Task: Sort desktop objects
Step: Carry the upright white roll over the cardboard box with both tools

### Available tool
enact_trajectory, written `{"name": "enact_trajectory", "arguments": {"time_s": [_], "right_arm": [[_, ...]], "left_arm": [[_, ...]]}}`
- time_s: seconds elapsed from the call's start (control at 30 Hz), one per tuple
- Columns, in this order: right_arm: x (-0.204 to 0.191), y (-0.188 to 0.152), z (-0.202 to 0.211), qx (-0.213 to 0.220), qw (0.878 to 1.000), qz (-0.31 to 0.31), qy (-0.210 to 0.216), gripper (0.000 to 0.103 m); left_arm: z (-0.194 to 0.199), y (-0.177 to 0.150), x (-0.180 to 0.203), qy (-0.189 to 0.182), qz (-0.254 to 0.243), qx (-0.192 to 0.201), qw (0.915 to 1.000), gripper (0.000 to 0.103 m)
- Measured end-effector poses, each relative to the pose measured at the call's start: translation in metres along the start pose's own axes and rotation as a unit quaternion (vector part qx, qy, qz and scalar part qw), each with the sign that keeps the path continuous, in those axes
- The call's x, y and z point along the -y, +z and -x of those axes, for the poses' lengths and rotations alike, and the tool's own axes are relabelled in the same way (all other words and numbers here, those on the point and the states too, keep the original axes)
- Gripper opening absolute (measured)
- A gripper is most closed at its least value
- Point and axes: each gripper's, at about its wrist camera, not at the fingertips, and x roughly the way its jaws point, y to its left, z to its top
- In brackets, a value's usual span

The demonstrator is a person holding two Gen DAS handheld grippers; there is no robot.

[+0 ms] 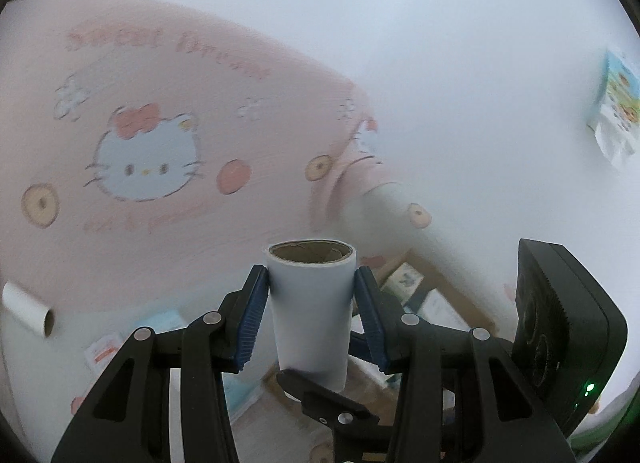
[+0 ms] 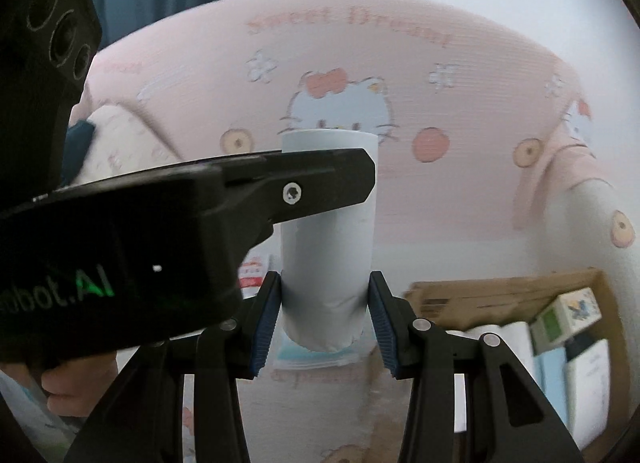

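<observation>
Roll (image 1: 310, 303) gripped from both sides at once, off the cloth and upright. Left claw (image 1: 310, 283) clamped fairly wide around its upper half, right claw (image 2: 326, 303) pinching the lower end, where the wrap puckers slightly. Smooth white paper skin over a brown cardboard core (image 1: 312, 253), hollow, cylindrical, light-looking and easy to dent. Ribbed blue pads (image 1: 254, 323) pressing flat against the paper.

Judged as mid-sort: one item picked up, not yet placed. Below, to the right, an open cardboard box (image 2: 500, 295) already holding white rolls and printed cartons. Probably the destination, though unproven. Second roll (image 1: 28, 309) lying on its side at the left edge, untouched. Flat printed packets blurred near the box, unsorted as far as can be told.

Underneath, a pink ribbed cloth (image 1: 160, 63) with cartoon cat, flowers and doughnuts, soft and matte.
</observation>
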Motion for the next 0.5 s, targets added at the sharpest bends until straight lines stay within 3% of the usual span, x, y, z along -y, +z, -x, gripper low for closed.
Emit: {"name": "enact_trajectory", "arguments": {"time_s": [0.27, 0.5], "right_arm": [[0.046, 0.017, 0.028, 0.014, 0.998, 0.005, -0.054, 0.041], [0.087, 0.022, 0.051, 0.030, 0.996, -0.008, -0.078, 0.041]], "left_arm": [[-0.023, 0.032, 0.041, -0.058, -0.039, 0.000, 0.9975, 0.049], [-0.043, 0.047, 0.084, -0.088, -0.056, 0.004, 0.9946, 0.049]]}}
